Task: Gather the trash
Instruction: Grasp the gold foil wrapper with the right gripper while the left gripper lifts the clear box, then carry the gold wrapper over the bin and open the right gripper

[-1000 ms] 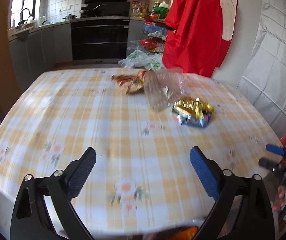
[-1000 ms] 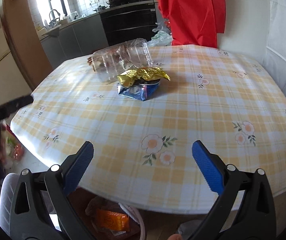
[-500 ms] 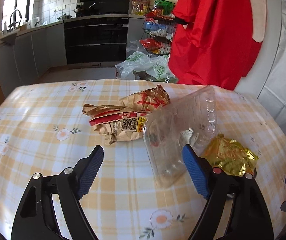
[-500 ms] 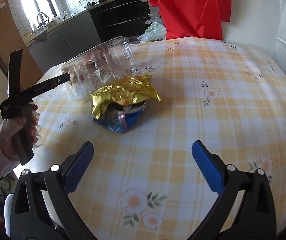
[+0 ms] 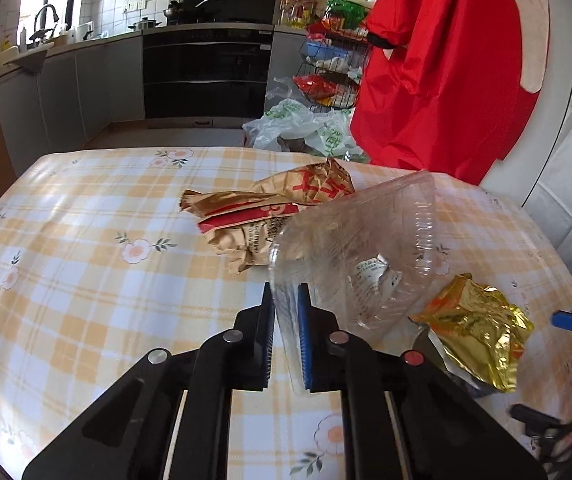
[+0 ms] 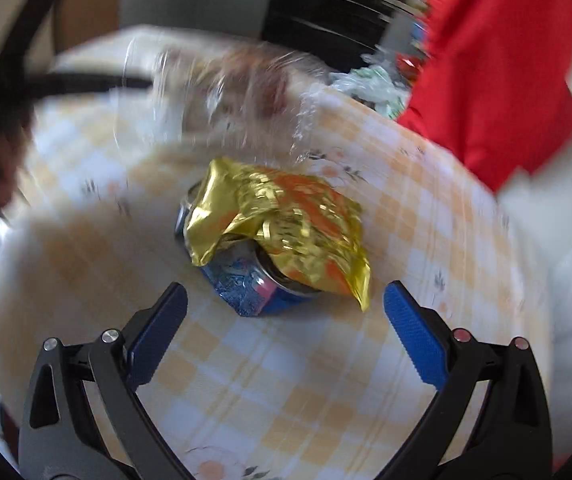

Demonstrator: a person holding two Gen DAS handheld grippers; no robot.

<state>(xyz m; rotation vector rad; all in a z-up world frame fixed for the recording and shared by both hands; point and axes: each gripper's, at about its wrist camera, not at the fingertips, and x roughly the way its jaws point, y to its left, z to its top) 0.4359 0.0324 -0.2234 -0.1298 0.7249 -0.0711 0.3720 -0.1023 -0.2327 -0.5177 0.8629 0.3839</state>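
Lying on its side on the checked tablecloth (image 5: 86, 280), the clear plastic container (image 5: 366, 256) has its near edge pinched between the pads of the left gripper (image 5: 286, 336), whose jaws have closed together on that thin wall. A crumpled brown paper bag (image 5: 270, 208) sits just behind the container, touching it. To the container's right a gold foil wrapper (image 5: 482, 328) lies draped over a crushed blue can (image 6: 254, 288). The right gripper (image 6: 286, 320) hangs over the can and wrapper with its jaws spread wide apart, nothing between the pads. That view is blurred. A red cloth (image 5: 446, 72) hangs beyond the table's far edge.
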